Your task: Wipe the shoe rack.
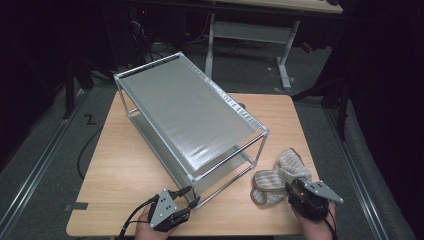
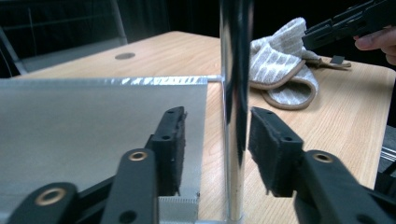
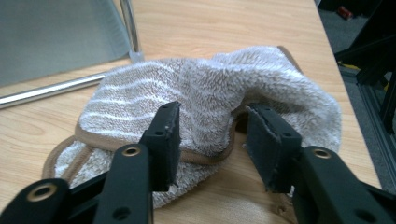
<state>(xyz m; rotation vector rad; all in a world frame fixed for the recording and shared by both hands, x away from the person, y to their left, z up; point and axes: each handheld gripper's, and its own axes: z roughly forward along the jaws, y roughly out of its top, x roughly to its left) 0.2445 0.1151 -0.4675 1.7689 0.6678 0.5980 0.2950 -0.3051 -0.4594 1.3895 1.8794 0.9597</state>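
Observation:
A chrome rack (image 1: 190,107) with two grey shelves stands slantwise on the wooden table (image 1: 130,170). My left gripper (image 1: 191,202) is at its near corner, open, with the upright corner post (image 2: 236,116) between the jaws and close to the right-hand one. To the right of the rack lies a crumpled beige striped towel (image 1: 277,175). My right gripper (image 1: 290,189) is open at the towel's near edge. In the right gripper view its jaws straddle a raised fold of the towel (image 3: 210,93) without pinching it.
The rack's lower shelf (image 2: 70,121) and bottom rail (image 3: 51,91) lie close to both grippers. A desk with white legs (image 1: 285,55) stands beyond the table. Dark floor and metal rails (image 1: 35,170) flank the table.

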